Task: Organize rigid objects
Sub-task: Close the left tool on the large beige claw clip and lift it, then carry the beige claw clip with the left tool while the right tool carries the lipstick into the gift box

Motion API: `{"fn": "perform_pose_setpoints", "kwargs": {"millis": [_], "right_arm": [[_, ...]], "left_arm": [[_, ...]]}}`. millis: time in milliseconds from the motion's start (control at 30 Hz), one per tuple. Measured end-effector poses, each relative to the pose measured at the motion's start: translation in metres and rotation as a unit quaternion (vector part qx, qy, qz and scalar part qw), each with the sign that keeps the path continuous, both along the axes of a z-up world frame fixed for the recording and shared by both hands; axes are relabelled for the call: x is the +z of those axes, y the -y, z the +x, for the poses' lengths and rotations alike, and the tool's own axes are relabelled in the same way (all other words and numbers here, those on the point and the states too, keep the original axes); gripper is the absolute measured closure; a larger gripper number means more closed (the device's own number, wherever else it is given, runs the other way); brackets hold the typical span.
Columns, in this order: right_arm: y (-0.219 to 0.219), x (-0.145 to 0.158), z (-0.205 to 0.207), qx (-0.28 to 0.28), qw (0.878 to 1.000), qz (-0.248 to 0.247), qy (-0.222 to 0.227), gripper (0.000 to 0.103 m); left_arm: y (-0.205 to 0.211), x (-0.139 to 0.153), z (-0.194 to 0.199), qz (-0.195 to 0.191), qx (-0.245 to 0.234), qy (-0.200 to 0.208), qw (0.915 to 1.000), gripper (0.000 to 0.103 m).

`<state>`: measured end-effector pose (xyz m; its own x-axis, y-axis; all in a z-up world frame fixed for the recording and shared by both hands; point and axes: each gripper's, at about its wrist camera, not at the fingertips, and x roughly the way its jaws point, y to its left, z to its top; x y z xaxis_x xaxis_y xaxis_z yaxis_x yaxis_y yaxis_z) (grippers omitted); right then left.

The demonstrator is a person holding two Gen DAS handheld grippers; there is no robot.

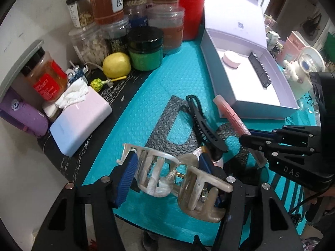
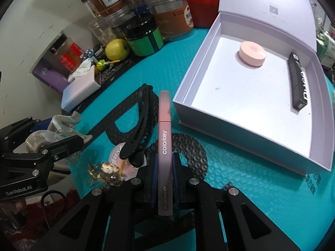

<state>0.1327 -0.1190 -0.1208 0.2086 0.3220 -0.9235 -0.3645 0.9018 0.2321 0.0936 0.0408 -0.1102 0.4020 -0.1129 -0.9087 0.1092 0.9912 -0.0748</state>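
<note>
My left gripper (image 1: 167, 167) is shut on a pearly beige claw hair clip (image 1: 180, 177) and holds it over the teal mat (image 1: 178, 79). My right gripper (image 2: 164, 163) is shut on a long pink Colorkey tube (image 2: 164, 138); the tube also shows in the left wrist view (image 1: 230, 113). A black hair clip (image 2: 139, 129) lies on the mat left of the tube. An open white box (image 2: 209, 79) at the right holds a round pink case (image 2: 252, 54) and a black stick (image 2: 297, 81).
Jars (image 1: 108, 6), a green tub (image 1: 145, 48), a yellow fruit (image 1: 116, 64) and a pale power bank (image 1: 79, 123) line the back left. A small pink round item and a trinket keychain (image 2: 106, 169) lie near my right gripper.
</note>
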Motion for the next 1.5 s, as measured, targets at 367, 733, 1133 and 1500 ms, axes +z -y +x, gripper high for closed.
{"fn": "perform_pose_setpoints", "kwargs": {"millis": [367, 733, 1133, 1500], "right_arm": [[0.019, 0.031, -0.030, -0.027, 0.999, 0.011, 0.020, 0.090], [0.053, 0.054, -0.070, -0.063, 0.997, 0.000, 0.042, 0.090], [0.091, 0.068, -0.106, -0.117, 0.992, -0.009, 0.053, 0.090], [0.116, 0.073, -0.136, -0.160, 0.986, -0.017, 0.050, 0.090]], "left_arm": [[0.021, 0.030, -0.010, -0.015, -0.015, 0.020, 0.9996, 0.043], [0.058, 0.048, -0.026, -0.013, -0.065, 0.034, 0.9972, 0.043], [0.107, 0.059, -0.041, -0.027, -0.138, 0.041, 0.9892, 0.043], [0.144, 0.060, -0.056, -0.033, -0.186, 0.039, 0.9812, 0.043]]}}
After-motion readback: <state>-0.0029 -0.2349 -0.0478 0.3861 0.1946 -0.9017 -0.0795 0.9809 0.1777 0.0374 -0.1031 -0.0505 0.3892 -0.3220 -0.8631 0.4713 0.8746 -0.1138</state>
